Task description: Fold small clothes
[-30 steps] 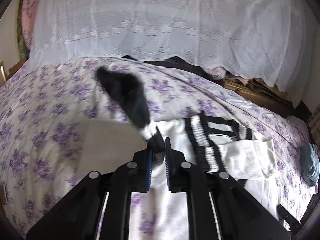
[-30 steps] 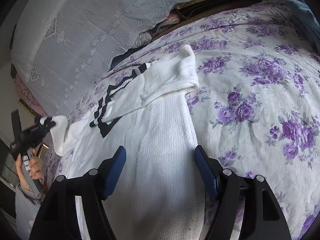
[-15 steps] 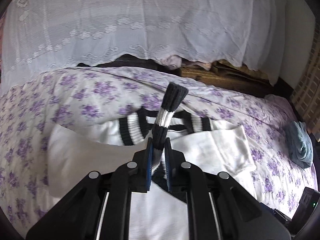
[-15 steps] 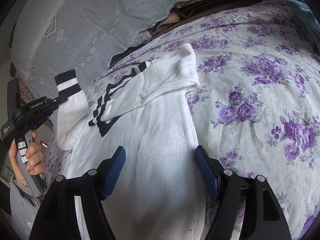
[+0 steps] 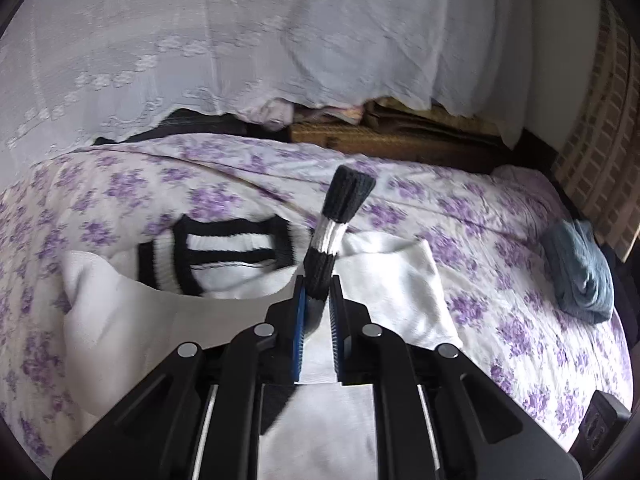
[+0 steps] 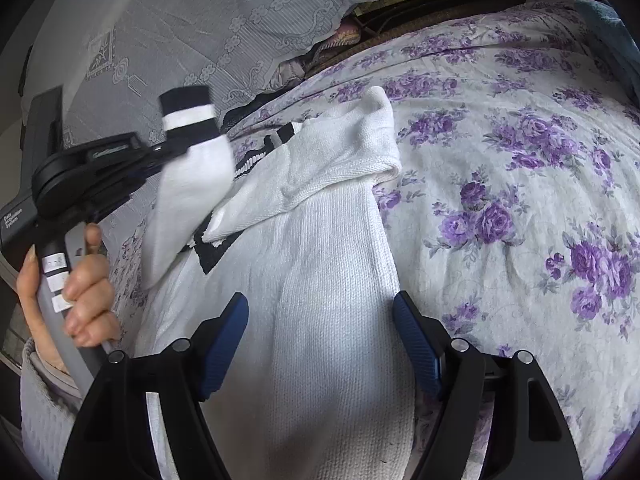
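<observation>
Left gripper (image 5: pixel 317 300): clamped on the sleeve cuff (image 5: pixel 340 216), the black-and-white ribbed end standing up from between the narrow jaws; the person's left hand (image 6: pixel 76 280) grips its handle in the right wrist view.
Right gripper (image 6: pixel 320 344): jaws spread wide, holding nothing, poised low over the sweater's body with a pad on either side of the knit.
Sweater (image 6: pixel 320 288): white knit with a black-striped collar (image 5: pixel 224 252), lying on the floral bedspread (image 6: pixel 520 160); its right sleeve (image 6: pixel 320 168) already lies folded across the chest.
Lifted sleeve (image 6: pixel 188 200): hangs slack from the cuff, off the bed, above the sweater's left side.
Step in hand: by my reading, the second sleeve fold, with the cuff being carried inward over the torso.
Next move: probably needs the cuff laid across the chest, on or beside the folded sleeve, then released so the fabric lies flat; the free gripper looks placed to pin or take the hem.
Risk: limp knit may bunch or slide if dropped from height.
Elsewhere: a blue cloth (image 5: pixel 580 276) sits well apart near the bed's edge; a white lace cover (image 5: pixel 280 40) hangs behind.
</observation>
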